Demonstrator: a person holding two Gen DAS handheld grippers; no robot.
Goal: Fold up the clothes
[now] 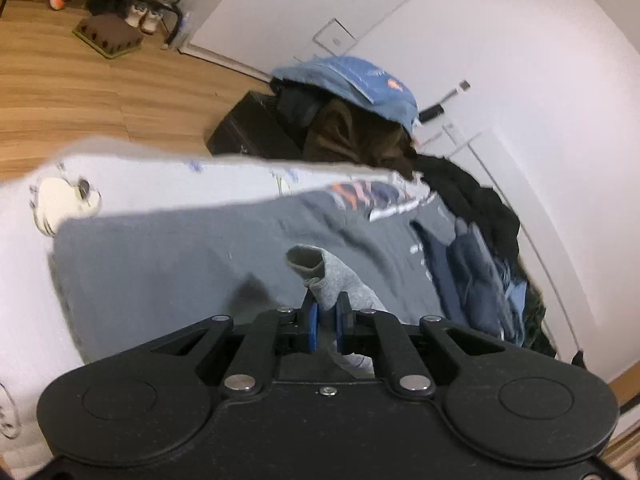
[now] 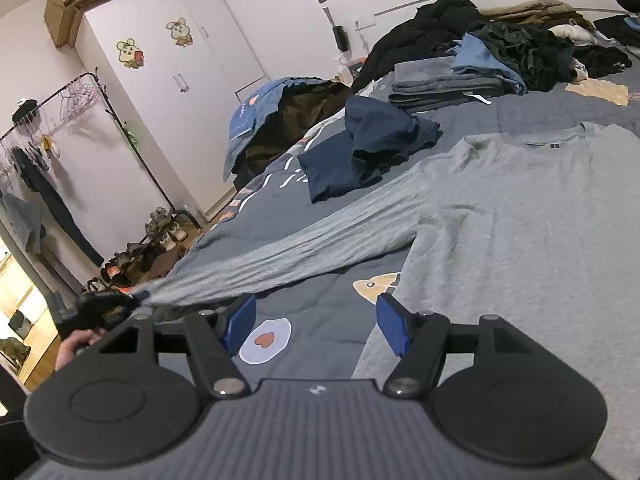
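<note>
A grey long-sleeved shirt [image 2: 520, 216] lies spread flat on the bed [image 2: 560, 110], front side down toward the grey-blue quilt, its collar toward the far side and one sleeve [image 2: 304, 248] stretched out long toward the bed's edge. The left gripper [image 1: 327, 309] pinches the cuff [image 1: 320, 276] of that sleeve between its blue pads, which are pressed nearly together on the grey fabric; the open end of the cuff stands up just past the fingertips. In the right wrist view the same gripper [image 2: 100, 308] shows as a dark shape at the sleeve's end, with a hand [image 2: 74, 346] below it. The right gripper [image 2: 316, 326] hangs above the quilt beside the shirt's lower edge with its jaws spread wide and nothing between them; a white patch with a heart [image 2: 266, 340] on the quilt shows through the gap. A crumpled navy garment [image 2: 372, 148] lies on the bed just beyond the sleeve, and farther back sit a folded grey stack [image 2: 440, 84] and a heap of dark clothes [image 2: 512, 40]. A white wardrobe [image 2: 168, 92] and a clothes rail [image 2: 60, 120] stand along the wall, with a shoe rack [image 2: 160, 236] on the floor.
</note>
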